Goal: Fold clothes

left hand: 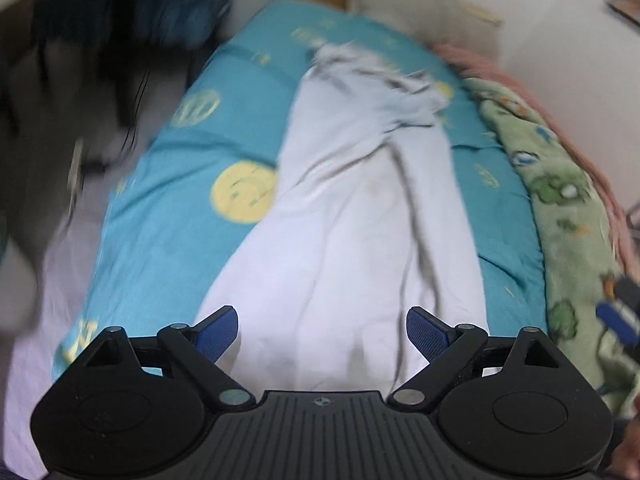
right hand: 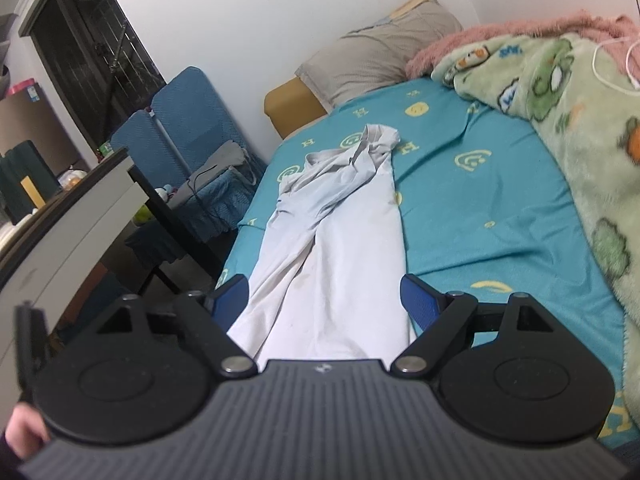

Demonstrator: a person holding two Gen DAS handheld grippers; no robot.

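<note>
A pale lilac-white garment (left hand: 352, 216) lies lengthwise on the teal bed sheet (left hand: 168, 216), folded narrow, its far end bunched and wrinkled. In the left wrist view my left gripper (left hand: 322, 334) hovers over the garment's near end, jaws wide open, blue pads (left hand: 218, 336) apart with only cloth below them. In the right wrist view the same garment (right hand: 340, 248) stretches away from my right gripper (right hand: 326, 300), which is also open and sits above the near hem, pinching nothing. The left wrist view is blurred.
A green cartoon fleece blanket (right hand: 568, 128) and pink blanket (right hand: 480, 36) lie along the bed's right side. A grey pillow (right hand: 380, 52) leans at the head. To the left stand a white desk (right hand: 68, 216) and a blue chair (right hand: 188, 120).
</note>
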